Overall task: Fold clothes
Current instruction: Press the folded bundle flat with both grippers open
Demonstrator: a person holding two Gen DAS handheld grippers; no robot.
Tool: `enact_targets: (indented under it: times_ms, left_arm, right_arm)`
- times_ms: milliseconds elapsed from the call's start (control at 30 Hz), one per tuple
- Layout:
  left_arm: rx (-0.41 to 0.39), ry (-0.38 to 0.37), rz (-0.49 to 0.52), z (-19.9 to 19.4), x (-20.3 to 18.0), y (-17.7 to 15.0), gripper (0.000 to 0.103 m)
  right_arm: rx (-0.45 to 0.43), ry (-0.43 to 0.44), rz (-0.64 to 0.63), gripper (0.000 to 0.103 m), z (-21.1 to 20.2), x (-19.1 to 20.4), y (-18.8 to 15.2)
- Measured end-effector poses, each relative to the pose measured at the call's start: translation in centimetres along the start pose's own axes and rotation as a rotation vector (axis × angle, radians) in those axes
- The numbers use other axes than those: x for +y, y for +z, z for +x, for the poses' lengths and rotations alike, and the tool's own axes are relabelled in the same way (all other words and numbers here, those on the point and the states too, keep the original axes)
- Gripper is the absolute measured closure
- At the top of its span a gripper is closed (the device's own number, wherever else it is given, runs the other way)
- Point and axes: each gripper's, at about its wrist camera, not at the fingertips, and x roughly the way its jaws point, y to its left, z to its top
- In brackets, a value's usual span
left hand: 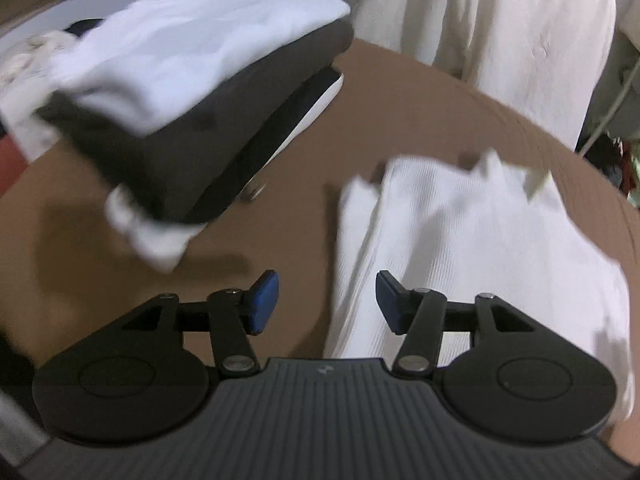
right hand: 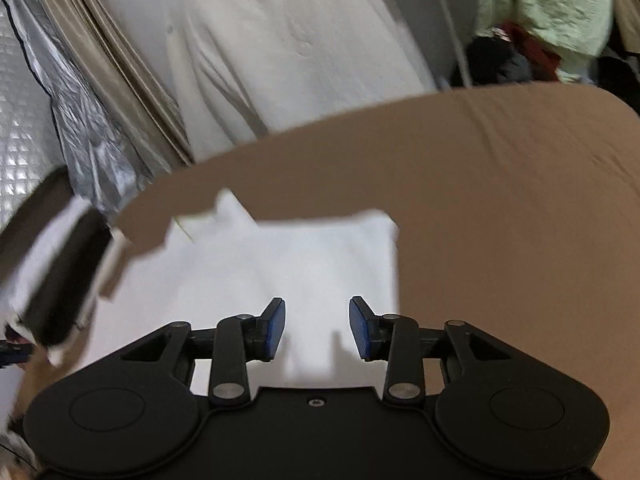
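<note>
A white ribbed garment (left hand: 460, 248) lies folded flat on the brown surface (left hand: 120, 248). My left gripper (left hand: 327, 302) hovers open over its left edge, nothing between the blue pads. The same white garment (right hand: 280, 264) fills the middle of the right wrist view, and my right gripper (right hand: 317, 328) stands open just above its near part, empty. A stack of folded clothes (left hand: 180, 92), white on top of dark grey, sits at the back left of the left wrist view. That stack (right hand: 60, 272) shows blurred at the left edge of the right wrist view.
A cream garment (right hand: 288, 48) hangs behind the surface's far edge, next to silver quilted sheeting (right hand: 76, 112). A pale green garment (right hand: 548, 12) and dark clothes pile up at the back right. Bare brown surface (right hand: 500, 220) stretches to the right of the white garment.
</note>
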Motion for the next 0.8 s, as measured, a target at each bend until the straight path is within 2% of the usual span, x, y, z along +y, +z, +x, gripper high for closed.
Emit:
enact_targets:
  times_ms: [100,167,333,400,500,567,633,667,700,733,767,800]
  left_arm:
    - [-0.044,-0.049,0.027,3.6,-2.3,1.8,0.054]
    - [-0.072,-0.072,0.062,6.0,-3.4,1.9,0.062]
    - [-0.028,-0.099,0.128,12.4,-4.0,2.2,0.064]
    - [-0.001,-0.121,0.125,14.4,-3.7,2.3,0.064]
    - [0.042,-0.174,0.047,16.4,-2.4,2.4,0.054]
    - [0.04,-0.26,-0.059,16.7,-1.0,2.2,0.032]
    - [0.033,-0.334,-0.155,17.0,0.2,2.1,0.026]
    - [0.035,-0.349,-0.154,17.1,0.3,2.0,0.027]
    - [0.038,-0.358,-0.14,17.1,0.4,2.0,0.03]
    - [0.041,-0.366,-0.126,17.2,0.4,1.9,0.053]
    - [0.049,-0.361,-0.082,17.0,0.0,1.7,0.089]
    - [0.059,-0.352,-0.03,16.8,-0.4,1.5,0.097]
  right_arm:
    - [0.012,0.041,-0.016,0.055,2.6,1.6,3.7]
    - [0.019,0.011,-0.063,0.052,4.6,2.3,4.9]
    - [0.058,-0.13,-0.17,0.051,8.8,0.5,5.7]
    - [0.08,-0.139,-0.141,0.051,9.8,-1.7,5.8]
    - [0.106,-0.102,-0.024,0.051,11.2,-4.7,5.5]
    - [0.112,-0.068,0.064,0.051,12.0,-6.5,5.0]
    - [0.107,-0.036,0.126,0.051,12.7,-7.7,4.4]
    - [0.09,-0.019,0.145,0.051,12.9,-8.0,4.2]
    - [0.07,-0.002,0.161,0.051,13.1,-8.2,4.0]
    - [0.053,0.003,0.149,0.051,13.2,-8.1,3.9]
    - [0.035,0.007,0.131,0.056,13.3,-7.8,4.0]
    - [0.024,-0.008,0.101,0.06,13.3,-7.4,4.0]
